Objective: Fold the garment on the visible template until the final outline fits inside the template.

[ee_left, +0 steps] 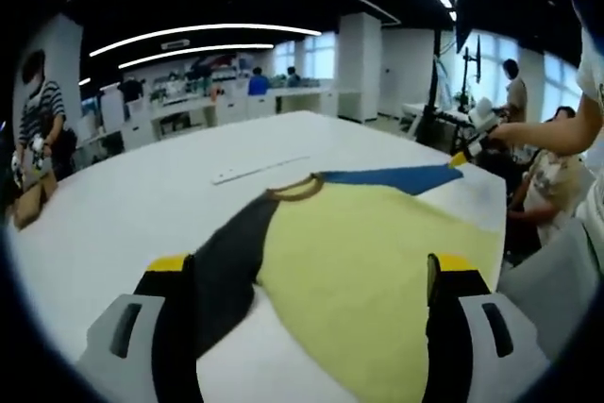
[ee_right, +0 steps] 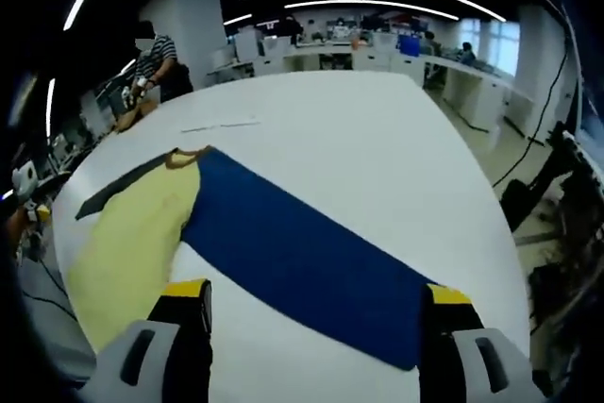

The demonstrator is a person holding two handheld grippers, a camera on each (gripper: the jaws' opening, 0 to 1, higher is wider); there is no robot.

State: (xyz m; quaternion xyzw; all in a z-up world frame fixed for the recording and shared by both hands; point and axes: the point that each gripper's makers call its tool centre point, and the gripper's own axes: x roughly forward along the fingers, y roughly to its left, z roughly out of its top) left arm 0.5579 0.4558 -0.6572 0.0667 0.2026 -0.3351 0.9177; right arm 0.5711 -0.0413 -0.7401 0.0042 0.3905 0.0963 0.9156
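- Left gripper (ee_left: 311, 280): jaws spread wide, nothing between them, poised over the near edge of the table (ee_left: 123, 205).
- Right gripper (ee_right: 316, 304): jaws likewise spread and empty, straddling the blue sleeve (ee_right: 302, 257) near its cuff.
- Garment (ee_left: 368, 261): a shirt lying flat on the white table, yellow body, one dark sleeve (ee_left: 226, 266), one blue sleeve, brown collar (ee_left: 294, 189). In the left gripper view the blue sleeve runs out toward the far right edge.
- Template: no outline can be made out on the table.
- Handling, judged: light, limp cloth; it will sag and drag, not hold shape. Best pinched at a cuff or hem corner, lifted low and laid over.
- A pale strip (ee_left: 257, 170) lies beyond the collar.
- People stand at the far desks.
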